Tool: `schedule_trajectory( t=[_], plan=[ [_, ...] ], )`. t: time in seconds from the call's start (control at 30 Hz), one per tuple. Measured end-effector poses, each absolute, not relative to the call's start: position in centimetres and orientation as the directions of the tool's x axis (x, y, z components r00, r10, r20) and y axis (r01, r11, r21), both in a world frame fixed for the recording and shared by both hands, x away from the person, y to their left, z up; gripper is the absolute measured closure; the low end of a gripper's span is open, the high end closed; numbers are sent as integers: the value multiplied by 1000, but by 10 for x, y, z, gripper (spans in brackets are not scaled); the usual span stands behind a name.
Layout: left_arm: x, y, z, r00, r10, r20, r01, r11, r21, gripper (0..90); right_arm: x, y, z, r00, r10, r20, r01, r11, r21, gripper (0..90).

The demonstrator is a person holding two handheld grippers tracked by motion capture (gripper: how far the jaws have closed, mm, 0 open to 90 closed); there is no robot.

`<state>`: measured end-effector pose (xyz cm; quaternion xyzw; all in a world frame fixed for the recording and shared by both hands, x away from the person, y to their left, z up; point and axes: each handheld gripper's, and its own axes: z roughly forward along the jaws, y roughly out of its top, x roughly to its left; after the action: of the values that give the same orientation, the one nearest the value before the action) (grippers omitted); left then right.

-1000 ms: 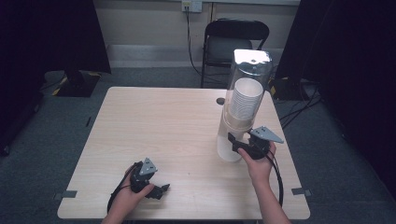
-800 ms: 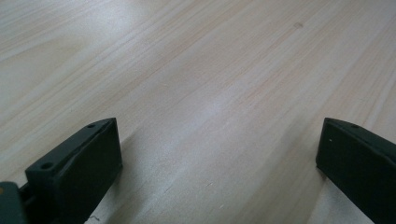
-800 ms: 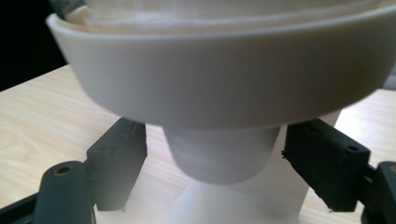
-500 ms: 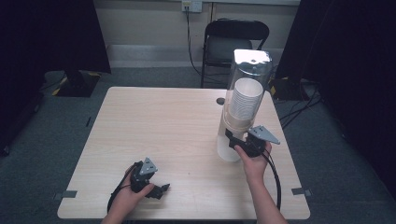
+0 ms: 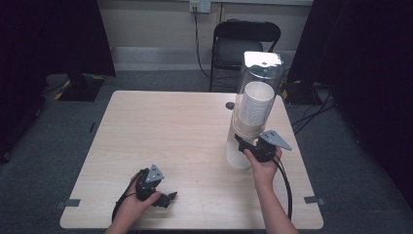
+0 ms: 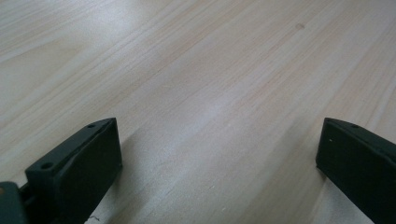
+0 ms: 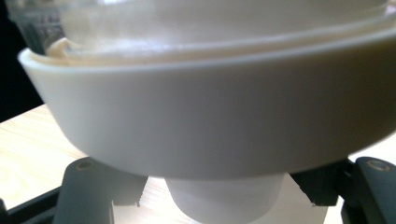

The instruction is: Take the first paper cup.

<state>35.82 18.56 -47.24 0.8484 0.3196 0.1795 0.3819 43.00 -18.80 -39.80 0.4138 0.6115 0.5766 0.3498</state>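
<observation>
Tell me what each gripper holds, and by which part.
The right gripper has just been closing around the cup under the dispenser; contact cannot be told. The left gripper holds nothing.

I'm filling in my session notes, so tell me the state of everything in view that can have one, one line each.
Cup dispenser: upright on the table, clear tube loaded with stacked white cups.
Bottom cup: sticking out below the collar, between the right jaws.
Right gripper: jaws have just been closing around the bottom cup; contact unclear.
Left gripper: open, nothing between its jaws, low over the table.
Folding chair: unfolded, unoccupied.
</observation>
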Motion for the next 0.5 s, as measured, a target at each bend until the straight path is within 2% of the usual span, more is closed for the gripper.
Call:
schedule_trajectory(
  t=[0.5],
  plan=[
    [358,185,-473,731,680,58,406,-502,763,0,430,-186,-398,-405,914,29,86,7,996,318]
  ],
)
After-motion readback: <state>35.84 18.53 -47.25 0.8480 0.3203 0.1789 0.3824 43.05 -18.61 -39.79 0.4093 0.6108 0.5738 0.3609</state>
